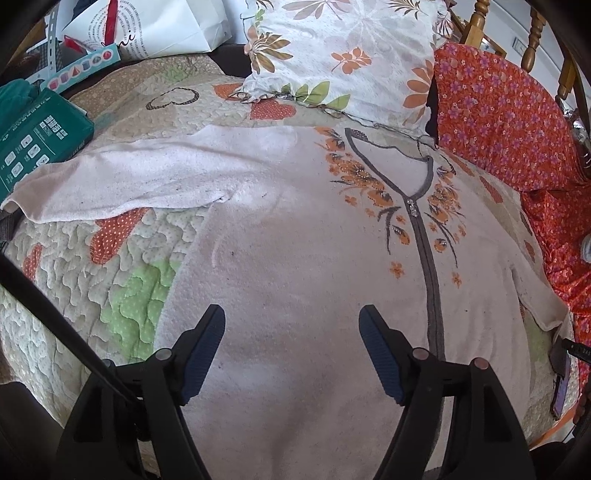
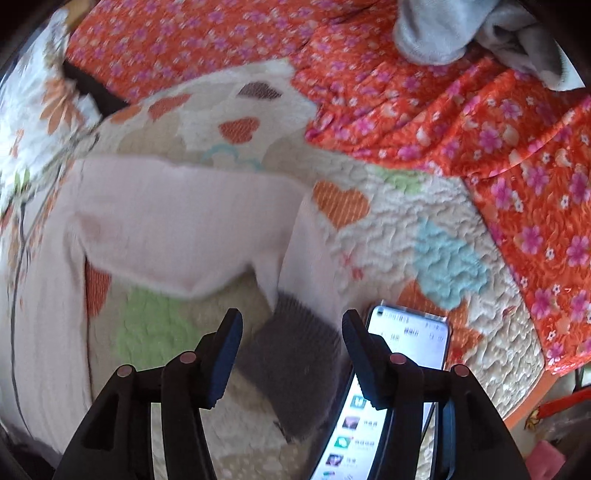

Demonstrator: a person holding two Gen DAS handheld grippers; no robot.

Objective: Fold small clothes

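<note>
Pale pink top (image 1: 288, 236) with orange flowers, grey trim; heart-patterned quilt (image 1: 122, 266); orange floral blanket (image 2: 517, 129).

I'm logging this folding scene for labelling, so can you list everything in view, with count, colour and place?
Sweater: one, pale pink with orange flowers and grey placket, spread flat on the quilt.
Sleeve cuff: one, grey, between the right gripper's fingers, not gripped.
Quilt: one, cream with orange hearts and green patches, under the sweater.
Pillow: one, white with orange flowers, beyond the collar.
Floral fabric: one, red-orange with pink flowers, right of the quilt.
Phone: one, screen lit, on the quilt by the cuff.
Green package: one, far left.
Paper bag: one, white, behind the package.
Grey cloth: one, on the floral fabric.
Left gripper: open, above the sweater's body.
Right gripper: open.
</note>
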